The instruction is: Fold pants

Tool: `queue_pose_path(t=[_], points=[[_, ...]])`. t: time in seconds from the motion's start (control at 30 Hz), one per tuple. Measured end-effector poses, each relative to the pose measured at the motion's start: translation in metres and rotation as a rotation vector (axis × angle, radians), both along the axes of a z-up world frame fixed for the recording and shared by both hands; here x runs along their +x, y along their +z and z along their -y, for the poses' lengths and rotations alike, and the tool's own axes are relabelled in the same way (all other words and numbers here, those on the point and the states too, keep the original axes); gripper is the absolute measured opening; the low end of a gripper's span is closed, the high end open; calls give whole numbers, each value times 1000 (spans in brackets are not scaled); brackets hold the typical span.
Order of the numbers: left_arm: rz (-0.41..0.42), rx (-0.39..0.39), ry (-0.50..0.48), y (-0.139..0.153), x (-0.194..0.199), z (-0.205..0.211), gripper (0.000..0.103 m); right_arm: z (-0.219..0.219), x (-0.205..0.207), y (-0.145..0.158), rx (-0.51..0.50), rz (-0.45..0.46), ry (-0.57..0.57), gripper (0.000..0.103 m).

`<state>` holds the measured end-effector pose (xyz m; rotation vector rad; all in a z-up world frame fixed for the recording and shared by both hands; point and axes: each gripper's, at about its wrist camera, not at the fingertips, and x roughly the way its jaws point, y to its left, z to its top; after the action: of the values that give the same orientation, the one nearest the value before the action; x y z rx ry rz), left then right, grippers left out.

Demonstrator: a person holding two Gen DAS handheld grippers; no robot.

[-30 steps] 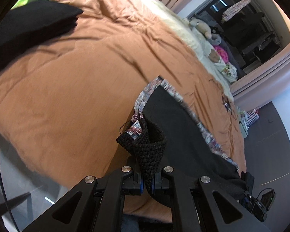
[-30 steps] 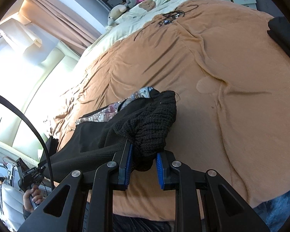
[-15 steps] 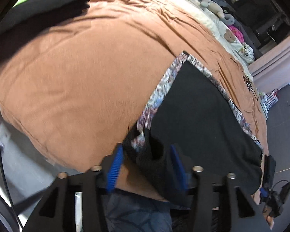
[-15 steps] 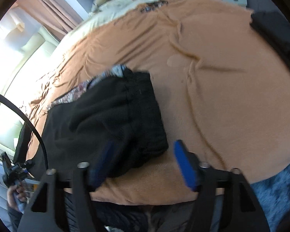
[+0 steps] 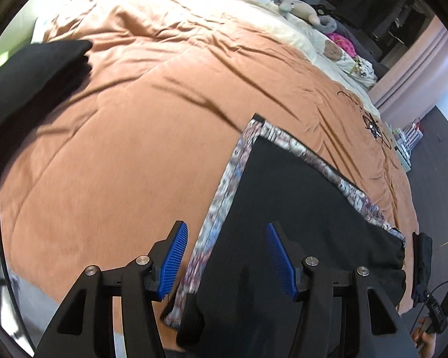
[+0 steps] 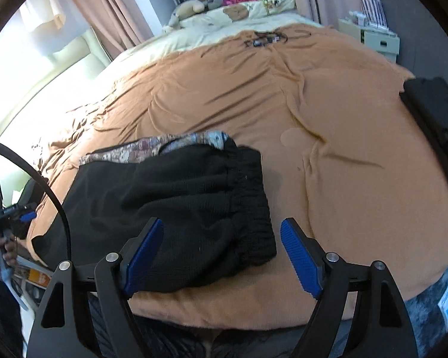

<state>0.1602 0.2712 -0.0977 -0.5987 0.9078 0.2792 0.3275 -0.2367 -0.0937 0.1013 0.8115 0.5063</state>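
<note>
The black pants (image 5: 301,208) with a patterned lining strip (image 5: 221,205) lie flat on the orange bedspread (image 5: 119,149) near the front edge. My left gripper (image 5: 227,256) is open and empty just above the near corner of the pants. In the right wrist view the pants (image 6: 170,197) lie with the ribbed waistband (image 6: 251,197) at the right. My right gripper (image 6: 221,256) is open and empty over the near waistband corner.
A folded black garment (image 5: 30,68) lies on the bed's left part and shows at the right in the right wrist view (image 6: 433,125). Cables (image 6: 262,40), pillows and stuffed toys (image 6: 191,9) lie at the far end. A white bedside unit (image 6: 376,38) stands far right.
Both grippers were shut on the pants' waistband a second ago. They set it down on the bed, opened and drew back a little; the pants now lie flat.
</note>
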Motion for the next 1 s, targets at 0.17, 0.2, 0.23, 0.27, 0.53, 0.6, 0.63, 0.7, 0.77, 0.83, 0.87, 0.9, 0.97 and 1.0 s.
queue_pose_path(t=[0.17,0.2,0.23,0.27,0.53,0.6,0.63,0.7,0.77,0.83,0.87,0.9,0.97,1.0], points=[[4,28,-49,9,27,-2,58,-13,4,6,-65,27,16,80],[6,31,-57,11,32,-1,58,-15,8,6,-61,19,17,80],[6,34,-67,12,41,-2,58,-15,11,7,-57,8,21,80],[8,36,-76,13,47,-2,58,-16,14,8,-55,1,26,80],[4,65,-176,9,105,0,58,-26,46,4,-66,-26,16,80],[-11,67,-199,1,122,-1,58,-28,54,1,-73,-35,13,79],[-19,67,-208,-3,129,-2,58,-30,57,1,-76,-36,13,79],[-32,66,-229,-11,142,-3,58,-34,63,0,-80,-44,19,79],[-44,72,-248,-18,152,-3,58,-37,70,-1,-82,-51,23,79],[-58,88,-272,-25,162,-2,58,-38,76,-3,-82,-61,26,79],[-66,96,-280,-27,166,-1,58,-39,80,-4,-81,-67,27,79],[-73,101,-288,-30,171,-1,58,-40,84,-6,-81,-74,27,79],[-87,98,-303,-38,181,-1,58,-42,91,-9,-85,-83,26,79],[-94,97,-311,-41,186,-1,58,-43,95,-11,-86,-89,27,79]])
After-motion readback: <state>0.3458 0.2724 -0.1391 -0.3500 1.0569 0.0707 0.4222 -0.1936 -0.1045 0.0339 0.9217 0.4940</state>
